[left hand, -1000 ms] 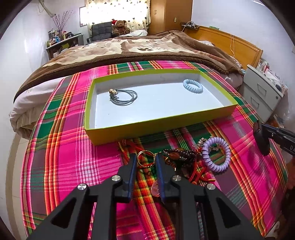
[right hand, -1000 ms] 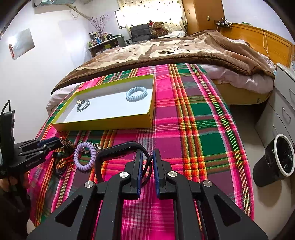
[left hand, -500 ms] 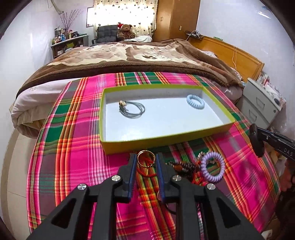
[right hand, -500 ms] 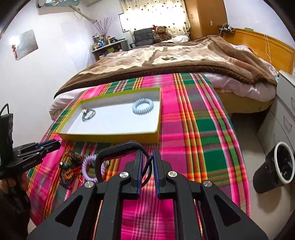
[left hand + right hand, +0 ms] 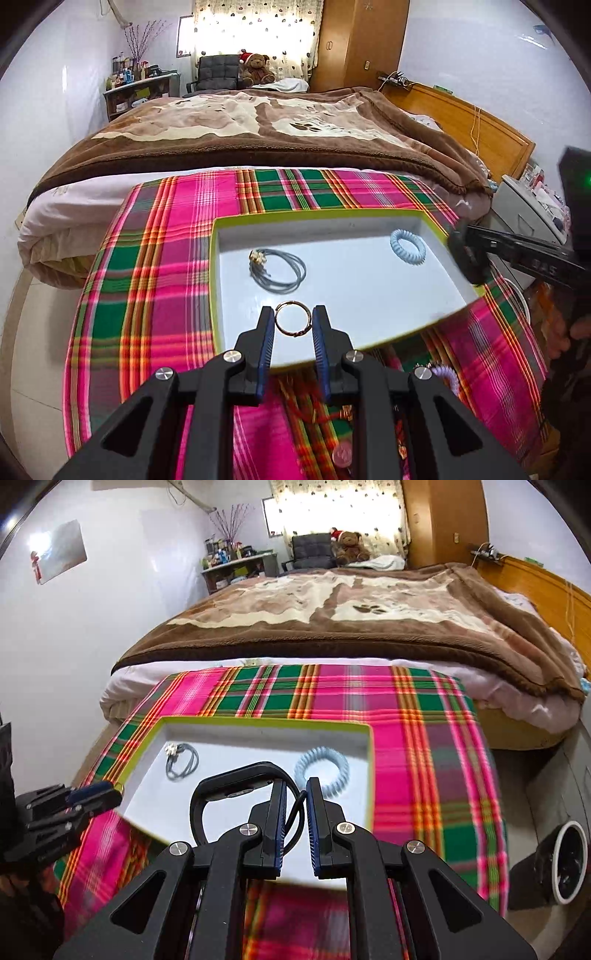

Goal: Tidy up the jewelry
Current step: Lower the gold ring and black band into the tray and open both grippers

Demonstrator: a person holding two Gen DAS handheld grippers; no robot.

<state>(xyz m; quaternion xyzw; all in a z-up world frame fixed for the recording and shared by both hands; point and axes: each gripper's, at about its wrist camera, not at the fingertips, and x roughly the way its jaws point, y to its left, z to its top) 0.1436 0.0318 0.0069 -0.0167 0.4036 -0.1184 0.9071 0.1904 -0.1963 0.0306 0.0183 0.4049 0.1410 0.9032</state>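
My left gripper (image 5: pixel 293 320) is shut on a thin gold ring bangle (image 5: pixel 293 319) and holds it over the near part of the shallow lime-edged white tray (image 5: pixel 369 218). In the tray lie a grey cord necklace (image 5: pixel 279 271) and a pale blue spiral bracelet (image 5: pixel 407 246). My right gripper (image 5: pixel 296 792) is shut on a black band bracelet (image 5: pixel 229 786) and holds it over the tray's near right part (image 5: pixel 370 771). The left gripper also shows in the right wrist view (image 5: pixel 98 794).
A pile of loose jewelry with a lilac spiral bracelet (image 5: pixel 445 373) lies on the plaid cloth (image 5: pixel 166 277) below the left gripper. A brown blanket (image 5: pixel 258 122) covers the bed behind. A black bin (image 5: pixel 565 860) and a nightstand (image 5: pixel 532 218) stand at the right.
Both grippers have moved forward and up, from over the jewelry pile and cloth to over the tray. The left carries the gold ring bangle, the right still carries the black band.
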